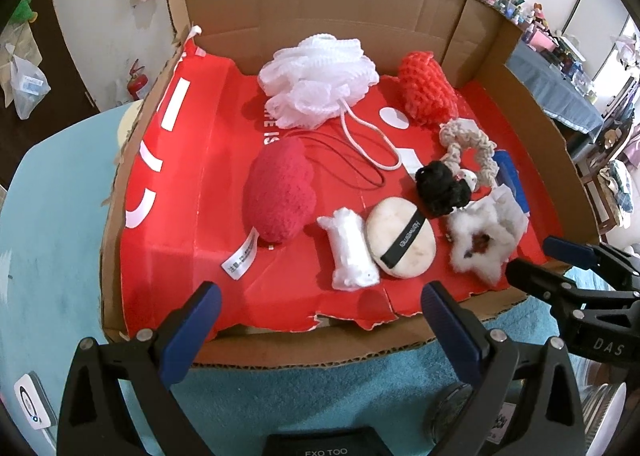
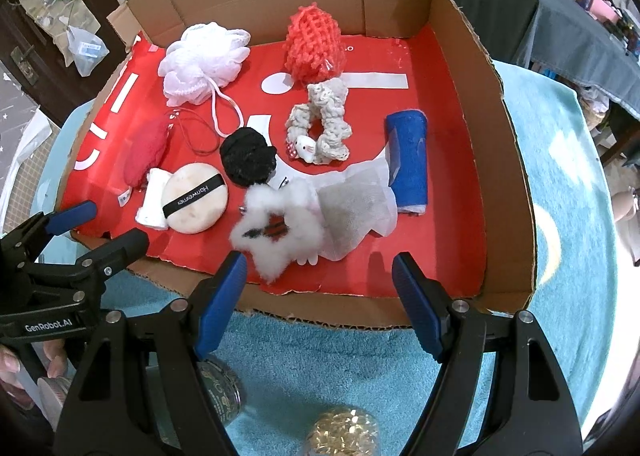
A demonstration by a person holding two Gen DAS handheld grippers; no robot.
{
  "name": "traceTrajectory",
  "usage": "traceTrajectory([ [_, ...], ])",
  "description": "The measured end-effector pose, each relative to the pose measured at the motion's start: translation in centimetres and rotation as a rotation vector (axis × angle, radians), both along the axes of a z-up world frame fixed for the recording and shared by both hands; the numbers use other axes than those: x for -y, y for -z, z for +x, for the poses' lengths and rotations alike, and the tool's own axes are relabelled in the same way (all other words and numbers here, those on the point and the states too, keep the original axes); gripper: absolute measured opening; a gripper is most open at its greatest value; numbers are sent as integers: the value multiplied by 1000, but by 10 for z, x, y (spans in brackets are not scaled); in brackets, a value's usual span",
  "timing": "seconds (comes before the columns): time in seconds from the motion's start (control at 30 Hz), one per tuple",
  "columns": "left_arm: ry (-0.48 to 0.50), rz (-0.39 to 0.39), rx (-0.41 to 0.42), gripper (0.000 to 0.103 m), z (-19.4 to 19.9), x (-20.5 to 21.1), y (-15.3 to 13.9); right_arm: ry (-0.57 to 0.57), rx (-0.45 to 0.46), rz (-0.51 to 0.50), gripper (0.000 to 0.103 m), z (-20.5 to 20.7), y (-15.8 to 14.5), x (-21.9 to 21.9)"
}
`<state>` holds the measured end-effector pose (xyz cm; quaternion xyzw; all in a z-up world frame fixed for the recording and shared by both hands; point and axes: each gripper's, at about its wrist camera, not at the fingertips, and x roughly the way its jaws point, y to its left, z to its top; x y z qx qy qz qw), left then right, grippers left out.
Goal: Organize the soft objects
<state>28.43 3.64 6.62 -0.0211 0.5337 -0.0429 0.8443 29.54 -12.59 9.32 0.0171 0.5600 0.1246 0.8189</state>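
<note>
Right hand-held gripper [image 2: 318,276] wide open, empty, white fluffy scrunchie [image 2: 272,232] just ahead, left-finger side.

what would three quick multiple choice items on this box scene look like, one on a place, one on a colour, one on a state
1. Where does the round puff lie?
A. beside the black scrunchie
B. on the blue roll
C. outside the box

2. What colour is the mesh bath pouf?
A. green
B. white
C. black

3. How is the right claw?
A. shut on the puff
B. shut on the blue roll
C. open, holding nothing

Answers:
1. A: the puff sits on the red liner next to the scrunchie.
2. B: its netting is plainly white.
3. C: its fingers stand wide apart at the box's near edge. The left claw is open too.
</note>
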Motion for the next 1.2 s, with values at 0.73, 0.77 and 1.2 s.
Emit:
traceTrajectory([
  [0.73,-2,12,12,102,1,0,-1,-7,2,-6,74,1,-1,-1],
  [0.77,-3,11,11,102,1,0,-1,-7,2,-6,74,1,-1,-1],
  [1.2,-4,7,9,102,0,0,-1,-8,3,-6,74,1,-1,0],
])
